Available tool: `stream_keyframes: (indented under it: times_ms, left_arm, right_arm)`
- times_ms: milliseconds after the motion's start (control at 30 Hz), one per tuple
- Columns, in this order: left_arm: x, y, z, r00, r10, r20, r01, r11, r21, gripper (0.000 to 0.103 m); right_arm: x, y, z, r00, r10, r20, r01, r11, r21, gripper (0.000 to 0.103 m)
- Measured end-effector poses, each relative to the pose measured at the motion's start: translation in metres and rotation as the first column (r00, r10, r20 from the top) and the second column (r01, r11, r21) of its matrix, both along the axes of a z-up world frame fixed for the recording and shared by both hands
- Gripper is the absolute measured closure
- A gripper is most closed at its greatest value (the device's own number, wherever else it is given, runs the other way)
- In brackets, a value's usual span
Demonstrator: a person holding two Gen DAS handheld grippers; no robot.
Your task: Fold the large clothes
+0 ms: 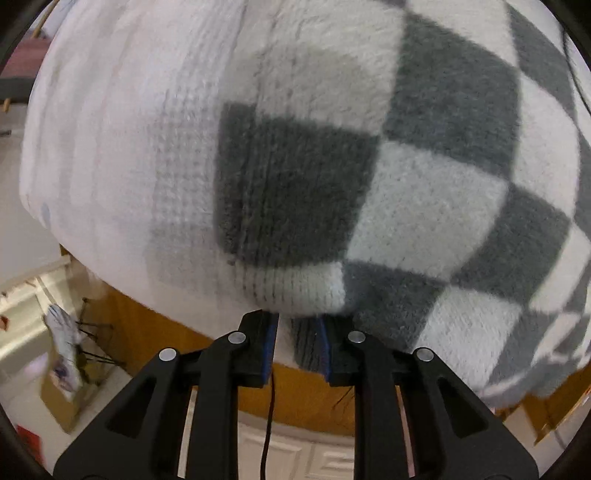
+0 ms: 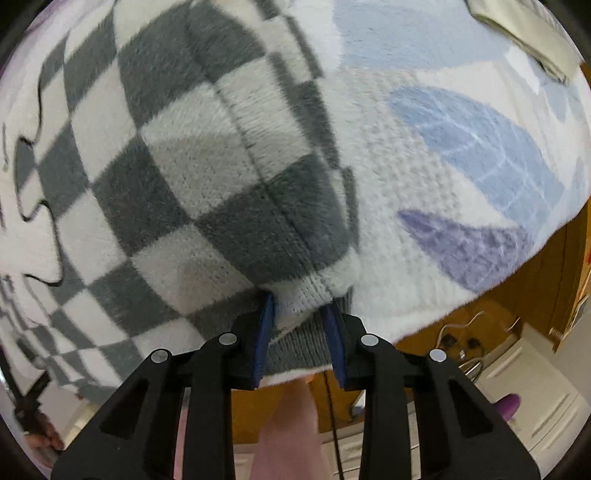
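Note:
A fuzzy grey-and-white checkered sweater (image 1: 424,184) lies on a white bed cover (image 1: 110,147). It is folded over, with a rounded fold edge near the bed's side. My left gripper (image 1: 299,321) sits at that edge, its blue pads closed on the grey ribbed hem. In the right wrist view the sweater (image 2: 207,166) fills the left and middle. My right gripper (image 2: 301,299) is shut on a bunch of white knit and grey ribbed hem at the fold's other corner. Both grippers point steeply down over the bed edge.
The bed cover (image 2: 461,155) has blue and purple leaf prints. A wooden bed frame (image 1: 166,332) runs under it. A cardboard box (image 1: 62,398) stands on the floor. A black cable (image 2: 37,206) lies across the sweater. A folded beige item (image 2: 528,33) rests far right. A person's leg (image 2: 291,424) shows below.

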State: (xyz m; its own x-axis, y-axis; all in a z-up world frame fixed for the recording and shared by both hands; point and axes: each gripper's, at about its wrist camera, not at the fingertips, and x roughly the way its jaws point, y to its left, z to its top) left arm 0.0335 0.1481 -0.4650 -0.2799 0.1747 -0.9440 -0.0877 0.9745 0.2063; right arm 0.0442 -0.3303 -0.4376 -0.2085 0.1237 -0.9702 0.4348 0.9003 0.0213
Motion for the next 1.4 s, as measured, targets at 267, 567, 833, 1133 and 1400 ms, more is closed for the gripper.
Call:
stream_keyframes:
  times_ms: [267,567,833,1133,1400]
  left_arm:
    - [-0.009,0.001,0.087,0.993,-0.103,0.058,0.105,0.994,-0.034,0.083]
    - [0.127,-0.007,0.114,0.942,-0.022,0.333,0.042,0.998,-0.052,0.083]
    - [0.226,-0.031,0.026,0.977,-0.047,0.208,0.044,0.999,0.022,0.086]
    - [0.220,-0.029,0.029,0.976,-0.085,0.201,0.092,0.996,-0.023,0.084]
    - [0.223,-0.028,0.052,0.980,-0.101,0.169,0.103,0.995,0.003,0.041]
  right_arm:
    - [0.052,-0.021,0.075,0.977,-0.009,0.215,0.011,1.000,-0.009,0.076]
    - [0.166,-0.004,0.050,0.945,0.152,0.290,-0.124,0.986,-0.113,0.079]
    - [0.203,-0.040,-0.015,0.986,0.040,0.162,-0.033,0.998,-0.046,0.067]
    - [0.183,-0.054,-0.029,0.983,-0.065,0.169,0.068,0.998,-0.013,0.056]
    - [0.142,-0.068,0.022,0.964,-0.164,0.210,0.154,0.986,0.066,0.044]
